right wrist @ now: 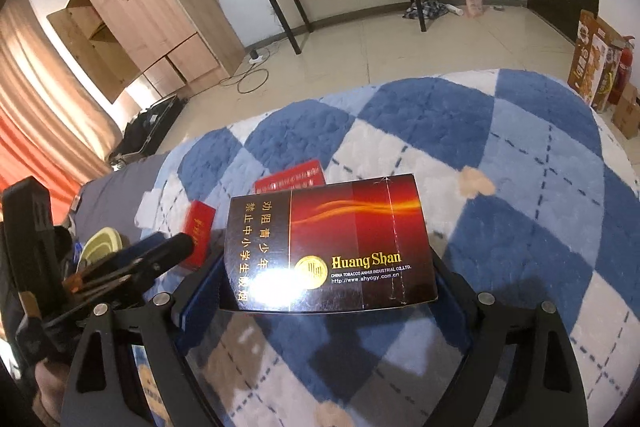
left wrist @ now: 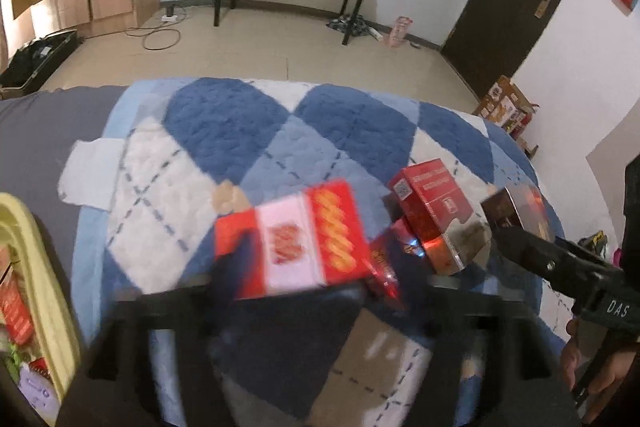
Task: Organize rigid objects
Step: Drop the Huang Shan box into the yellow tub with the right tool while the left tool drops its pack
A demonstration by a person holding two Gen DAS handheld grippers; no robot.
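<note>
- Right wrist view: a glossy dark brown and red cardboard box marked "Huang Shan" (right wrist: pixel 328 247) sits crosswise between the black fingers of the right gripper (right wrist: pixel 326 291); the jaws stand wide, closed on the box's two short ends, and it is carried above the bed.
- Under it spreads a fluffy quilted blanket in blue, pale blue and white diamonds (right wrist: pixel 520 155), soft and dimpled, with dashed stitch lines.
- Left wrist view: a flat red and white cardboard box with gold lettering (left wrist: pixel 292 243), blurred, lies across the left gripper (left wrist: pixel 316 291). Its jaws are wide, but I cannot tell whether the pads press on the box.
- Just right of it stands a shiny red rectangular carton with a white code patch (left wrist: pixel 430 211), tilted on the blanket, with a small crinkly red packet (left wrist: pixel 384 267) at its near side.
- At the near left edge is a pale yellow plastic basket (left wrist: pixel 44 291), holding red boxes and something lilac; the rest is too small to make out.
</note>
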